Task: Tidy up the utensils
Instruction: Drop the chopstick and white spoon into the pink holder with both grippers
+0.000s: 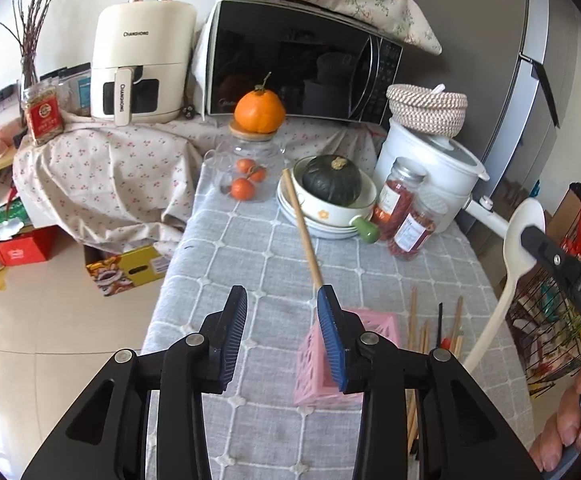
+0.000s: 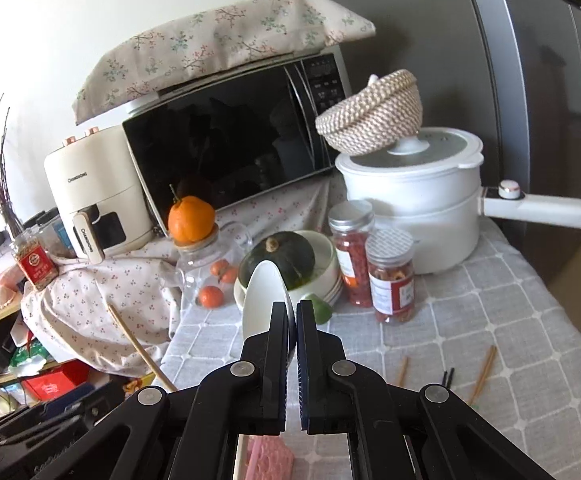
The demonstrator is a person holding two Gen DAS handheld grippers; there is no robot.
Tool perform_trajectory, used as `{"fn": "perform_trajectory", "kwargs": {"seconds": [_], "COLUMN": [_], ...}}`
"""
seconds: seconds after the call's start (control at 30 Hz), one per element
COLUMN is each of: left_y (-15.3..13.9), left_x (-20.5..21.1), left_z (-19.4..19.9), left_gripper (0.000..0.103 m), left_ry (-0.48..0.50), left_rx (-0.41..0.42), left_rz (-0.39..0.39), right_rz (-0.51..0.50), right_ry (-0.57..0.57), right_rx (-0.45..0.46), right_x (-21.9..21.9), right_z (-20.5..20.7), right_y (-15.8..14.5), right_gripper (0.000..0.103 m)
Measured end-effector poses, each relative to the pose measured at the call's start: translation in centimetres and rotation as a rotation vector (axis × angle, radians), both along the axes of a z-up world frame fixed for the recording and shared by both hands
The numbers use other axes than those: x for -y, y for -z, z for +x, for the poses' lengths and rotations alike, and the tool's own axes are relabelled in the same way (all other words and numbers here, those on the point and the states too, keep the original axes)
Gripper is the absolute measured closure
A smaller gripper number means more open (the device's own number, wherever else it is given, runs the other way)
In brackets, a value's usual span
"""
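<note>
My left gripper (image 1: 281,300) is open and empty above the grey checked tablecloth (image 1: 250,256). A pink slotted utensil holder (image 1: 318,364) stands just under its right finger, with a long wooden stick (image 1: 302,228) rising out of it. Several chopsticks (image 1: 422,340) lie on the cloth to the right of the holder. My right gripper (image 2: 295,308) is shut on a white spoon (image 2: 266,300) by its bowl; in the left wrist view the spoon (image 1: 518,240) hangs handle-down at the right. The holder (image 2: 268,460) shows below my right gripper.
Stacked bowls holding a dark green squash (image 1: 332,180), two spice jars (image 1: 404,208), a white pot (image 1: 430,172) with a woven basket, a glass jar with an orange (image 1: 258,112), a microwave (image 1: 302,72) and an air fryer (image 1: 142,64) fill the back. A fridge (image 2: 530,100) stands at right.
</note>
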State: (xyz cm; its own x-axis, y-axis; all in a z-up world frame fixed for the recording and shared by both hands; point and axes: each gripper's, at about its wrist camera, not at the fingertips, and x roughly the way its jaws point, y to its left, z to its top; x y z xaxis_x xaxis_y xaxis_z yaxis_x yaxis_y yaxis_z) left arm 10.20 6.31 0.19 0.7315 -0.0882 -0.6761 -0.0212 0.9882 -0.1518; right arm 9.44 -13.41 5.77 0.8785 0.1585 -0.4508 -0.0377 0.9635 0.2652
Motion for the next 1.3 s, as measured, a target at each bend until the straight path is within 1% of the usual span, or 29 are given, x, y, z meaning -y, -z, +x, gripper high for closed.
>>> {"fn": "perform_trajectory", "kwargs": {"seconds": [0.07,0.17,0.27,0.33,0.43,0.53,0.67,0.7,0.73,0.77,0.8,0.83,0.87,0.93,1.0,1.07,1.17,1.3], "left_y": [0.0,0.2,0.5,0.7,1.0,1.0,0.9,0.9,0.9,0.9,0.9,0.9,0.9,0.9,0.9,0.9,1.1,1.3], "left_x": [-0.7,-1.6,-2.2,-2.6,-2.9,-2.7,-2.4,-2.3,-2.2,-2.2,-2.0,-1.9,-1.7,-1.3,-0.8,-0.3,0.6,2.1], "left_z": [-0.7,-1.2,-1.3,-1.2,-1.0,-0.9,-0.9,-1.0,-1.0,-1.0,-1.1,-1.1,-1.2,-1.3,-1.4,-1.5,-1.7,-1.8], "left_gripper": [0.053,0.047,0.042,0.04,0.038,0.037,0.035,0.034,0.032,0.031,0.03,0.028,0.027,0.025,0.024,0.023,0.023,0.022], "left_ry": [-0.012,-0.019,-0.024,-0.029,-0.028,-0.023,-0.02,-0.019,-0.016,-0.012,-0.01,-0.007,-0.003,0.007,0.018,0.032,0.055,0.092], "left_rx": [-0.015,-0.04,-0.056,-0.072,-0.093,-0.102,-0.096,-0.095,-0.095,-0.096,-0.098,-0.098,-0.099,-0.099,-0.097,-0.098,-0.104,-0.126], "left_rz": [0.02,0.026,0.039,0.038,0.015,0.008,0.019,0.018,0.016,0.012,0.01,0.01,0.009,0.015,0.024,0.029,0.032,0.034], "right_rz": [-0.013,-0.021,-0.055,-0.079,-0.102,-0.089,-0.07,-0.06,-0.051,-0.043,-0.033,-0.029,-0.033,-0.056,-0.076,-0.091,-0.111,-0.132], "right_ry": [0.021,0.052,0.087,0.102,0.118,0.108,0.085,0.075,0.064,0.052,0.039,0.025,0.014,-0.001,-0.015,-0.02,-0.017,0.007], "right_rx": [0.02,0.032,0.061,0.072,0.065,0.031,-0.003,-0.014,-0.025,-0.034,-0.039,-0.043,-0.044,-0.048,-0.059,-0.075,-0.112,-0.169], "right_x": [-0.9,-1.9,-3.1,-3.7,-4.4,-4.6,-4.5,-4.4,-4.3,-4.1,-3.8,-3.7,-3.4,-2.9,-2.2,-1.3,0.3,2.6], "right_z": [0.7,1.8,2.5,2.8,3.3,3.6,3.4,3.4,3.3,3.2,3.1,2.9,2.7,2.1,1.6,1.0,0.2,-0.5], "right_y": [0.1,0.5,0.9,1.3,2.0,2.9,3.5,3.5,3.6,3.5,3.4,3.2,3.0,2.6,2.3,2.1,2.2,3.0], "right_gripper": [0.1,0.1,0.1,0.1,0.1,0.1,0.096,0.095,0.089,0.078,0.073,0.066,0.063,0.062,0.06,0.054,0.049,0.046]}}
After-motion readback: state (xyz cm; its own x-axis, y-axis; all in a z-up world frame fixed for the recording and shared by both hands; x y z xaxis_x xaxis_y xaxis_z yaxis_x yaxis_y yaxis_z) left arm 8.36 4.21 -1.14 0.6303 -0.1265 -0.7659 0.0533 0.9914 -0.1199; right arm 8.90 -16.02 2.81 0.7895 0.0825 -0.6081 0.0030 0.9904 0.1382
